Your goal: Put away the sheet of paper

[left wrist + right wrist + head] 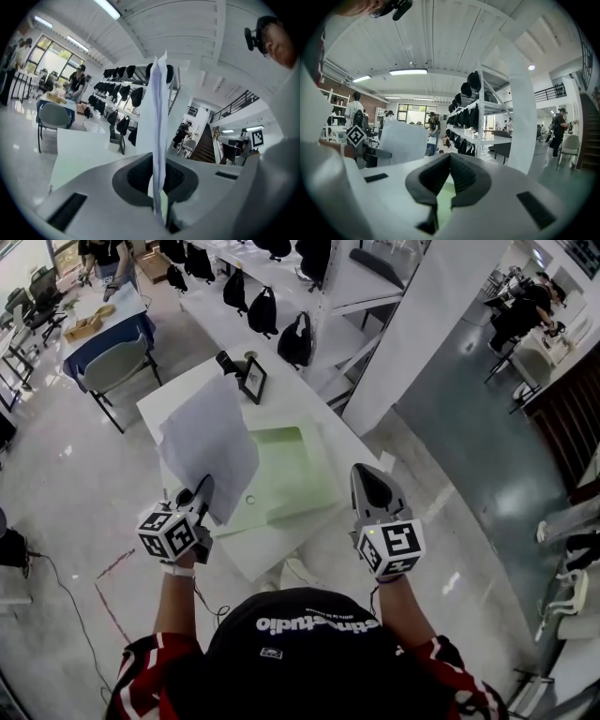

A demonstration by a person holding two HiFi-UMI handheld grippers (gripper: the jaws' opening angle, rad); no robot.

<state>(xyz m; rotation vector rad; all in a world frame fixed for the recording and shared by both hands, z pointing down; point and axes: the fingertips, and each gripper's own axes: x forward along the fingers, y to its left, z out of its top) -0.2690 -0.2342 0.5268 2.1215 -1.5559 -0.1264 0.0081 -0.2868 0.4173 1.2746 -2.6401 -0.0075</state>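
The left tool (203,487) is clamped shut on the bottom edge of the white sheet of paper (208,442). Its own view gives the proof: the dark pads (136,176) press together with the sheet (157,112) pinched edge-on between them and rising straight up out of the grip. From the head view the sheet is lifted clear of the white bench (178,395), hanging in the air, tilted, above the bench's left half. Its lower right part overlaps the left side of the pale green flat folder (292,474). That folder lies flat on the bench, in the middle, just ahead of both tools.

Over on the other side, the right tool (362,474) is closed too, tips meeting with nothing between them. Its view shows the pads (464,176) touching at the top, and a sliver of the green folder (445,197) shows through the gap below them. It hovers at the folder's right edge, well apart from the sheet. In that same view the sheet (402,143) stands up at the left, next to the left tool's marker cube (356,136).

At the far end of the bench a small black-framed picture (252,379) stands upright. Beyond it runs white shelving lined with black bags (263,308).
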